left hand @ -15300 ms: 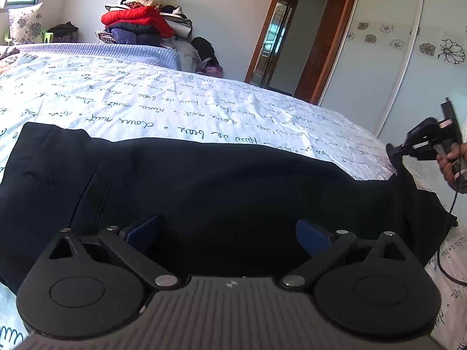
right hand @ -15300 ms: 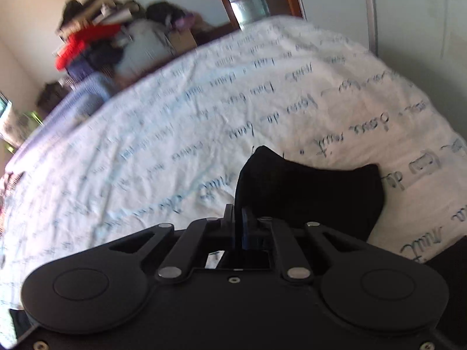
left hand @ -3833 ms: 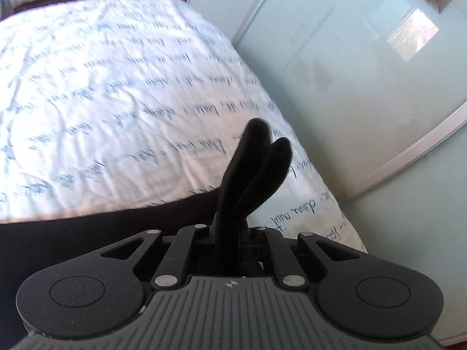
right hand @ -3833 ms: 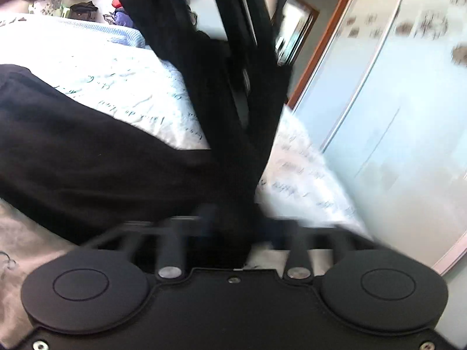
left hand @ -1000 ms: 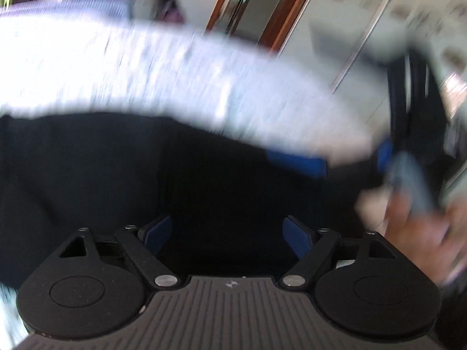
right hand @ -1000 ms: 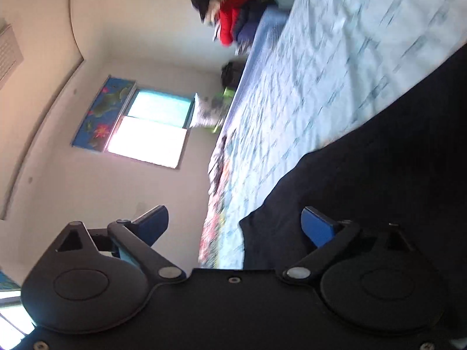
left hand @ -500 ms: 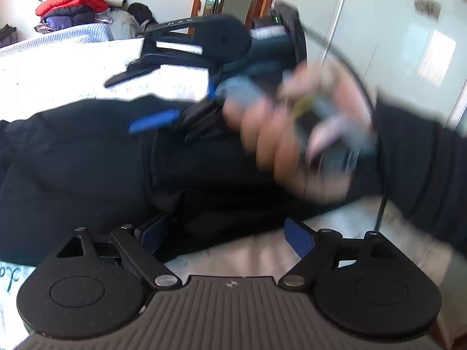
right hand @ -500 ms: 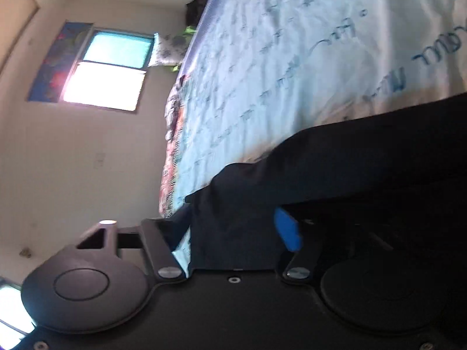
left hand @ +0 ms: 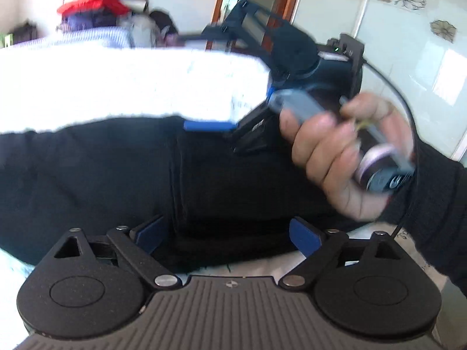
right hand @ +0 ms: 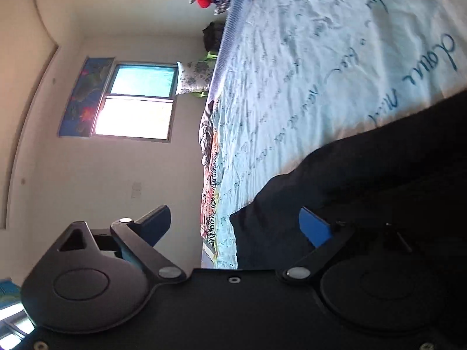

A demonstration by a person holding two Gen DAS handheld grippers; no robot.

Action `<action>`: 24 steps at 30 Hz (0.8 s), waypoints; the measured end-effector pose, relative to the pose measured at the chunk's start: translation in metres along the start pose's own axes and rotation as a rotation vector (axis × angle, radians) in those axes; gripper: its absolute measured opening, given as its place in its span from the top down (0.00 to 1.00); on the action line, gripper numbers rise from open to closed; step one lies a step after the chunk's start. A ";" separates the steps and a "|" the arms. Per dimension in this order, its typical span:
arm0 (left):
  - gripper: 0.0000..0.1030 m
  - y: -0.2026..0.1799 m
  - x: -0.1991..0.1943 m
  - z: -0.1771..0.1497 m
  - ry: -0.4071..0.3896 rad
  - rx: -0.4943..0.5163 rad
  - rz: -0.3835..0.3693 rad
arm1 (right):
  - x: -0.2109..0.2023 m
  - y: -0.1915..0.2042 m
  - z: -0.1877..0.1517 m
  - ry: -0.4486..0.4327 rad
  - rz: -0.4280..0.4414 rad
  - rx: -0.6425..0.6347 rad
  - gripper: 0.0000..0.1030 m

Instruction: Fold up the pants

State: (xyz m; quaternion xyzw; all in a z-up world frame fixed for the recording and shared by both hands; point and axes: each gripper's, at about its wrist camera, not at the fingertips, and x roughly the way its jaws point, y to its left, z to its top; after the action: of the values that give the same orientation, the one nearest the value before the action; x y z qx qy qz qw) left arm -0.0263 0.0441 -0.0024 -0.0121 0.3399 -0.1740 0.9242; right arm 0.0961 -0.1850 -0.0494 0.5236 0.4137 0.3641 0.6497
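Two grippers hang over the pants [left hand: 122,175], both spread wide with nothing between their blue pads. In the left wrist view the left gripper [left hand: 229,234] sits just above the near edge of the dark cloth, one pad [left hand: 151,233] at each side of a folded band. The pants lie flat on the bed [left hand: 116,84], stretching across it from left to right, with a doubled layer showing as a vertical edge near the middle. Beyond them the right gripper [left hand: 210,125] is turned on its side, held in the right hand [left hand: 335,151], with a black cable [left hand: 408,134] looping behind. The right wrist view is rolled sideways: the right gripper [right hand: 235,223] frames the pants' end on the script-printed sheet [right hand: 306,73]. Farthest off are a clothes pile [left hand: 99,8], a window [right hand: 137,102] and a door frame [left hand: 280,8].
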 end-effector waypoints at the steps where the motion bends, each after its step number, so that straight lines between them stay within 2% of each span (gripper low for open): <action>1: 0.01 -0.001 0.004 0.000 0.003 0.021 0.029 | 0.005 0.000 -0.003 0.011 -0.001 -0.011 0.05; 2: 0.00 0.000 0.013 -0.004 0.034 0.028 0.054 | 0.011 -0.007 -0.004 0.021 -0.032 -0.005 0.05; 3: 0.00 0.003 0.030 -0.008 0.119 0.014 0.064 | 0.018 -0.016 -0.005 0.032 -0.080 0.001 0.21; 4: 0.00 0.007 0.035 -0.012 0.137 0.023 0.066 | 0.023 -0.019 -0.006 0.020 -0.117 -0.019 0.27; 5: 0.01 0.006 0.026 -0.011 0.101 0.039 0.077 | 0.023 -0.017 -0.006 0.018 -0.139 -0.017 0.25; 6: 0.07 0.008 0.015 -0.008 0.098 0.028 0.076 | 0.022 -0.014 -0.007 0.017 -0.138 -0.018 0.16; 7: 0.07 0.015 0.003 -0.004 0.091 0.003 0.043 | 0.020 -0.005 -0.010 0.014 -0.136 -0.037 0.13; 9: 0.04 0.035 -0.027 0.000 0.010 -0.074 -0.006 | 0.014 0.018 -0.019 0.009 -0.154 -0.137 0.13; 11: 0.05 0.062 -0.055 -0.004 -0.050 -0.180 -0.010 | 0.011 0.039 -0.033 0.006 -0.168 -0.241 0.13; 14: 0.05 0.116 -0.083 -0.005 -0.067 -0.390 -0.021 | 0.016 0.058 -0.060 0.009 -0.206 -0.369 0.13; 17: 0.05 0.170 -0.105 -0.014 -0.112 -0.590 0.012 | 0.029 0.073 -0.095 0.009 -0.312 -0.560 0.13; 19: 0.05 0.203 -0.118 -0.021 -0.133 -0.702 0.014 | 0.043 0.084 -0.122 0.050 -0.371 -0.731 0.13; 21: 0.05 0.235 -0.121 -0.030 -0.146 -0.812 -0.031 | 0.057 0.091 -0.140 0.093 -0.401 -0.837 0.13; 22: 0.05 0.266 -0.110 -0.018 -0.134 -0.886 -0.057 | 0.064 0.092 -0.146 0.124 -0.393 -0.862 0.13; 24: 0.05 0.297 -0.103 -0.020 -0.109 -1.004 -0.122 | 0.073 0.091 -0.150 0.162 -0.376 -0.856 0.13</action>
State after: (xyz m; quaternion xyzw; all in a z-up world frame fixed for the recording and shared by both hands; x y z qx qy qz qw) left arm -0.0187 0.3585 0.0045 -0.4838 0.3317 -0.0419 0.8088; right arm -0.0168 -0.0453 0.0118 0.0949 0.3635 0.4174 0.8274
